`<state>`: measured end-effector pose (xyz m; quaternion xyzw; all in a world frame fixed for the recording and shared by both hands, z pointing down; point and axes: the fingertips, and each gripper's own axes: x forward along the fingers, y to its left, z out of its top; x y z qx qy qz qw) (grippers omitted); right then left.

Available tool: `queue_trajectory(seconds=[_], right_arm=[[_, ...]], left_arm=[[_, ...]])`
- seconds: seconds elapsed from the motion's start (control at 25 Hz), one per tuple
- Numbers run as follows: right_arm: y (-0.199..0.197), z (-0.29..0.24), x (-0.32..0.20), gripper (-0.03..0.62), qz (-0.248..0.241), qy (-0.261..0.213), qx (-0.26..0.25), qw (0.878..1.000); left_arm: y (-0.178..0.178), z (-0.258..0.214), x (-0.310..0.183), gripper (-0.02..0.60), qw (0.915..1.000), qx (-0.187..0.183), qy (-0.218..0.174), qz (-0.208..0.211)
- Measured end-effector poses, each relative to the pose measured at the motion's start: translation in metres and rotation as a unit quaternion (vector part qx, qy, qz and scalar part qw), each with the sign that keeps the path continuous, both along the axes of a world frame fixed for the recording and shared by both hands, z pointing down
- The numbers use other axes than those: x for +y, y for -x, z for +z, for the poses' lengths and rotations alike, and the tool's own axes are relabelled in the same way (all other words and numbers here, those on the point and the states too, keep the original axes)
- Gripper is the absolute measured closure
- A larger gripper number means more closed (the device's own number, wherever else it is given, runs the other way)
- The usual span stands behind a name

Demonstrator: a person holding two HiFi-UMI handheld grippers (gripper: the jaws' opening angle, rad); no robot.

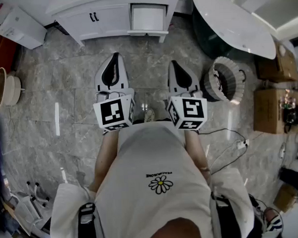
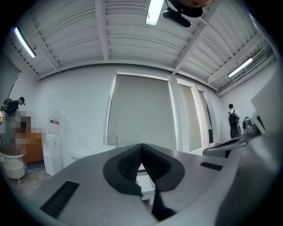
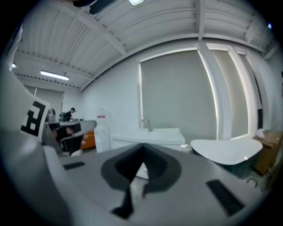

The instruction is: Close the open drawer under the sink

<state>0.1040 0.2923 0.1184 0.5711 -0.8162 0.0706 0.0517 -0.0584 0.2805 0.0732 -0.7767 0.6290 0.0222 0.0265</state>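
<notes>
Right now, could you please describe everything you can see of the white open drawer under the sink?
The white rectangular drawer stands pulled out from the right half of the white vanity cabinet. It looks like painted wood. Its pale interior appears empty, and its flat front panel faces outward, level, above the grey tiled floor. Nothing touches it.

White drawer [image 1: 147,17]; grey marbled floor [image 1: 53,78]
</notes>
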Motion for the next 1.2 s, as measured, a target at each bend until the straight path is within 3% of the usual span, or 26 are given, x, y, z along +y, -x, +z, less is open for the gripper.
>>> queue_trajectory(seconds=[0.52, 0.84, 1.2], right_arm=[[0.003, 0.007, -0.001, 0.566, -0.002, 0.007, 0.009, 1.0], [-0.009, 0.013, -0.008, 0.566, 0.007, 0.015, -0.015, 1.0], [-0.006, 0.036, -0.014, 0.566, -0.015, 0.058, -0.056, 0.997]], left_arm=[[0.004, 0.003, -0.004, 0.561, 1.0, 0.0, -0.001, 0.003], [0.018, 0.011, -0.019, 0.561, 0.9996, -0.008, 0.011, -0.023], [0.019, 0.019, -0.006, 0.561, 0.9985, -0.023, 0.028, -0.041]])
